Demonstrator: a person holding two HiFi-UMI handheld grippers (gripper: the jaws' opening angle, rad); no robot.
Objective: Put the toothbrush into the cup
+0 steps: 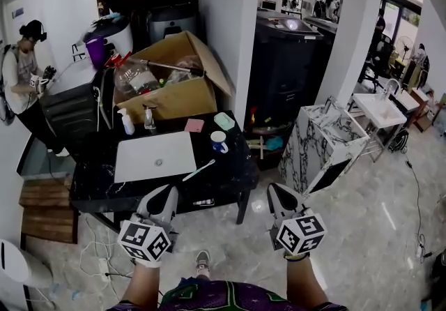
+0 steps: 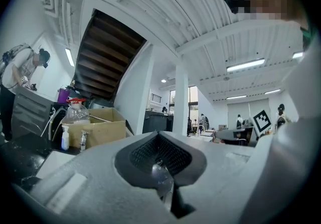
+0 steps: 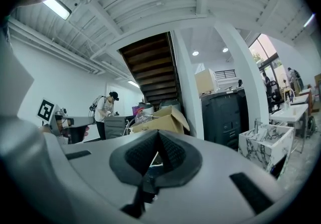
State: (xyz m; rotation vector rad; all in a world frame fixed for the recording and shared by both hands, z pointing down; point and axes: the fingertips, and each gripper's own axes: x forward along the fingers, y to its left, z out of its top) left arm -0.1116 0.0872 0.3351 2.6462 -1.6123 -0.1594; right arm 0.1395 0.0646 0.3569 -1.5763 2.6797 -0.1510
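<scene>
A white toothbrush (image 1: 199, 170) lies flat on the black table (image 1: 90, 187), just right of a closed silver laptop (image 1: 155, 156). The white and blue cup (image 1: 219, 141) stands upright a little beyond the brush. Both grippers are held level, short of the table's near edge. My left gripper (image 1: 169, 191) (image 2: 160, 168) is shut with nothing in it, near the table's front edge below the laptop. My right gripper (image 1: 275, 190) (image 3: 153, 160) is also shut and empty, off the table's right front corner. Neither gripper view shows the toothbrush or the cup.
An open cardboard box (image 1: 171, 86) full of items fills the back of the table, with a spray bottle (image 1: 126, 122), a small bottle (image 1: 149, 118), a pink pad (image 1: 194, 125) and a green case (image 1: 224, 121) before it. A marble cabinet (image 1: 320, 146) stands at right. A person (image 1: 24, 79) works at far left.
</scene>
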